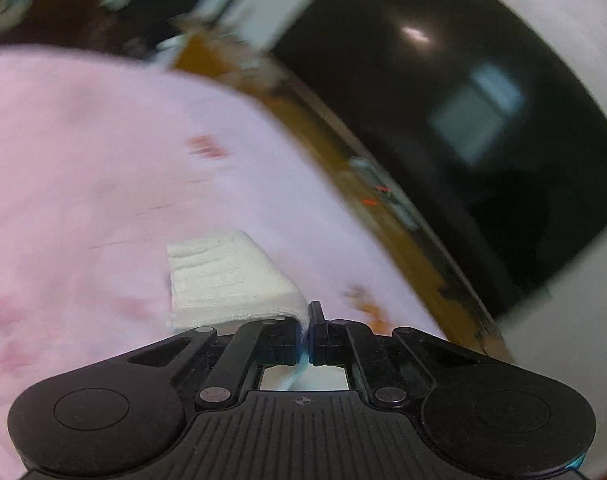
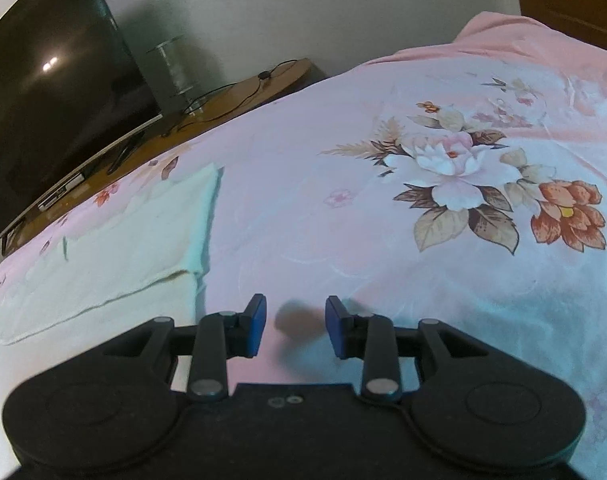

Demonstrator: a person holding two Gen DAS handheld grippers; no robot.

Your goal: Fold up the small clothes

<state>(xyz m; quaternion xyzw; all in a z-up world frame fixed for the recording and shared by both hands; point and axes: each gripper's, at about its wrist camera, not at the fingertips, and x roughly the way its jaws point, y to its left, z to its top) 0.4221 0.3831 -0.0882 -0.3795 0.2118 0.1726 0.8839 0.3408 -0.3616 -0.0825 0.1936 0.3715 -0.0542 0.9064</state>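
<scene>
Folding in progress, as judged: one edge of a small garment is lifted for carrying over.

Item 1, left gripper (image 1: 308, 334): fingers pressed together, pinching the edge of a white cloth (image 1: 227, 276); a strand of pale blue fabric shows between and behind the pads. The cloth stands out in front of the fingers, raised off the pink bedsheet (image 1: 83, 140). This view is motion-blurred.

Item 2, pale cloth (image 2: 115, 240), right wrist view: lies flat on the floral bedsheet (image 2: 343, 220) at far left, a fold line or seam crossing it. Whether this is the same piece held by the left gripper cannot be told.

Item 3, right gripper (image 2: 295, 328): fingers spread, holding nothing, just above bare sheet, beside the cloth's near corner.

Next move, as judged: the pinched edge needs laying across evenly; the right gripper may need to take the opposite corner.

View differences: only the left view shows the grip; only the right shows the cloth's spread, the flower print and the television (image 2: 43, 80) clearly.
</scene>
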